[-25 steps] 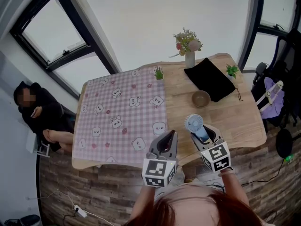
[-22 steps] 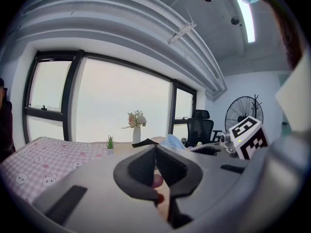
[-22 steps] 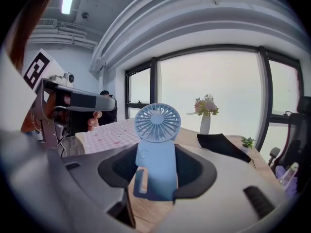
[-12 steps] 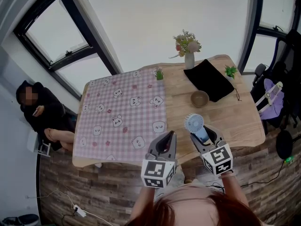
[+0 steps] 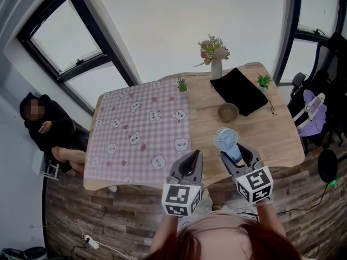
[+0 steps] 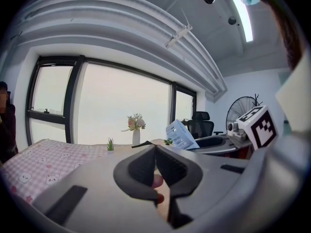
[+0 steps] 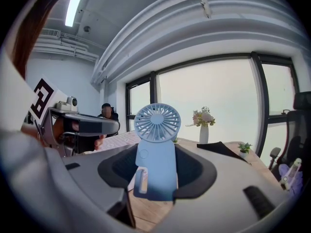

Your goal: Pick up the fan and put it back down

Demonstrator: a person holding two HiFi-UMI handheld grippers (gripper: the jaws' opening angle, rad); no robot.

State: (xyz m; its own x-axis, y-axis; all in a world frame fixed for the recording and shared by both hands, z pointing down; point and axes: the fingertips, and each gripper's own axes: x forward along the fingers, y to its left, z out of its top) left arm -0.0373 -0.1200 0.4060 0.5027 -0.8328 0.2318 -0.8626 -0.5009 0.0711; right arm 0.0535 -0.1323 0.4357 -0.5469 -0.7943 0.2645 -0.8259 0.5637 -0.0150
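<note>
The left gripper (image 5: pixel 194 157) points forward, tipped slightly down, with its jaws closed tip to tip and nothing between them. The right gripper (image 5: pixel 237 151) is beside it, well apart and roughly parallel. Its jaws stand wide and clamp the handle of the fan (image 7: pixel 157 130), which stands upright. Both forearms reach forward, bare below the marker cubes.

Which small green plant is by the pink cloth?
The left small green plant, at its far corner; the right green plant stands by the black mat.
</note>
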